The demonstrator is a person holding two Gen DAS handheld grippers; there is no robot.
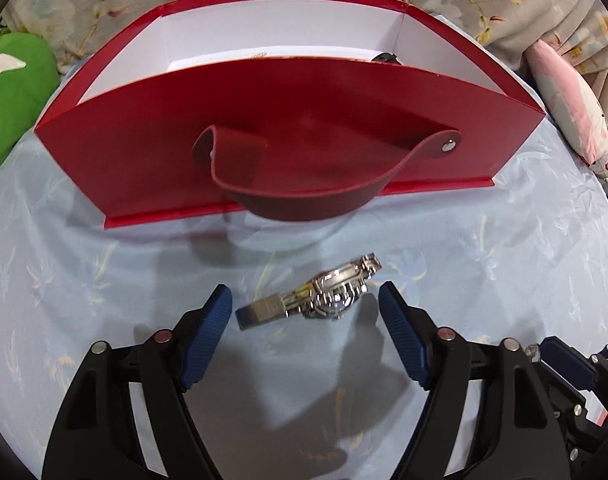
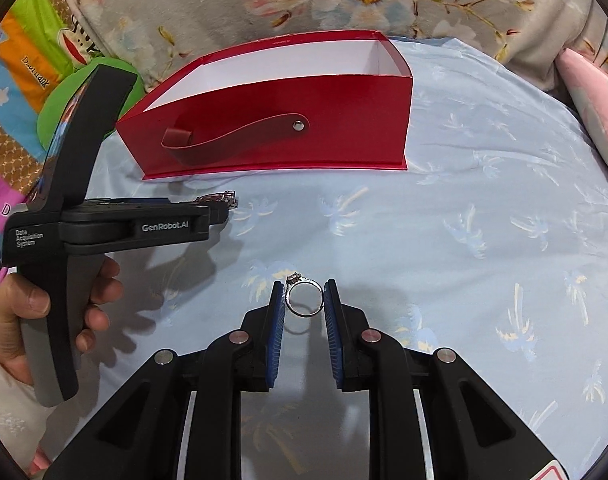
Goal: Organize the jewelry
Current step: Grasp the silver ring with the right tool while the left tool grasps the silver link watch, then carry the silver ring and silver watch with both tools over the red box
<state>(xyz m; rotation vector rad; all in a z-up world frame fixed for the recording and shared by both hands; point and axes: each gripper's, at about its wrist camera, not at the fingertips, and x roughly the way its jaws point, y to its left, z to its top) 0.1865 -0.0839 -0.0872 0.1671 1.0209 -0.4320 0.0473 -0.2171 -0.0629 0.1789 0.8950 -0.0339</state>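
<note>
Black tongs (image 2: 304, 300) with ribbed blue pads (image 2: 277, 336), silver rivets.

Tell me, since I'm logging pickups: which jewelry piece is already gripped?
The ring, clamped upright between the right tool's blue pads. The silver watch lies on the sheet between the left tool's open pads, untouched.

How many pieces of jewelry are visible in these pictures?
2. A silver watch lies on the blue sheet between the open left hand-held gripper pads. A ring is pinched in the right hand-held gripper. The red box may hide more.
</note>
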